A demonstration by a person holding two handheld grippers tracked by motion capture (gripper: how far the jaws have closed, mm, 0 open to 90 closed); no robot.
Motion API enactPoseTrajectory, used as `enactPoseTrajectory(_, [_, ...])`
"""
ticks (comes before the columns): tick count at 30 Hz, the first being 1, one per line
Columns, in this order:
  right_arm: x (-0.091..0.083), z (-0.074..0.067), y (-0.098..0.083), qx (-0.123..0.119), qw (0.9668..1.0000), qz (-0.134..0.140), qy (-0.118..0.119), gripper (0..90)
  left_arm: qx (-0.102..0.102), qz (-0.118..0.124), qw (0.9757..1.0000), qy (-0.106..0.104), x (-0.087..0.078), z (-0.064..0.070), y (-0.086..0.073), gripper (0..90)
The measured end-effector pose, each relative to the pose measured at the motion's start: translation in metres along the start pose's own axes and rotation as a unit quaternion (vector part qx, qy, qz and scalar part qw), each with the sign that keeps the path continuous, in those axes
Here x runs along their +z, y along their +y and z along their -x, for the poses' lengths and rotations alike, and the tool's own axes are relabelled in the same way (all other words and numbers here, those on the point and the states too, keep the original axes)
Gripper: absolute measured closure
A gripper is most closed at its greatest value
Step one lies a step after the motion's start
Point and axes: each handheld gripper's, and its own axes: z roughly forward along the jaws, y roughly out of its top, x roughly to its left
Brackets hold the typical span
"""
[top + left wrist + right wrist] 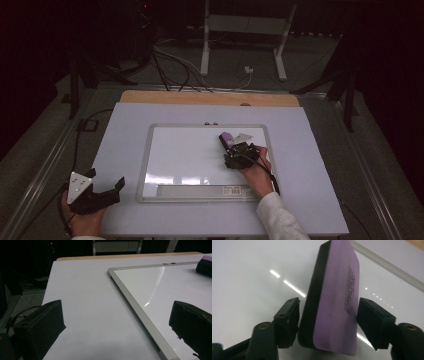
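Between the right tongs [328, 315] sits a purple-faced eraser [334, 297] with a black back, tipped up on its edge on the whiteboard [190, 150]. Both pads look like they're right up against its flat sides, black back on one, purple felt on the other, so I'd call it pinched, though the grip looks pretty fresh and light. Grabbing it across the thin dimension makes sense: that's the only way it fits between the jaws, and it leaves the long edge free to drag over the board. In the high view the eraser [226, 138] is in the whiteboard's upper right area, near the far frame, with the right hand [257, 175] coming in from the near side.

Off the whiteboard's near left corner, the left tongs [107, 187] are spread wide with nothing in them, parked on the table [125, 125]. My guess is they're just staying out of the way, or ready to steady the frame if the board slides.
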Motion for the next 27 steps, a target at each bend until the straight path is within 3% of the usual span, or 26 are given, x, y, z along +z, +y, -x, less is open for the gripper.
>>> enactPoseTrajectory(5, [-0.001,0.000,0.001,0.001,0.9999,0.000,-0.016,46.8,-0.001,0.001,1.0000,0.000,0.000,0.000,0.000,0.6])
enactPoseTrajectory(15, [-0.004,0.007,0.002,0.015,0.9997,0.003,-0.017,62.0,-0.001,0.001,1.0000,0.000,-0.001,0.000,0.000,0.6])
enactPoseTrajectory(27, [-0.012,0.005,0.005,0.019,0.9991,0.034,-0.015,63.6,0.000,0.002,1.0000,0.000,-0.001,-0.001,0.000,0.6])
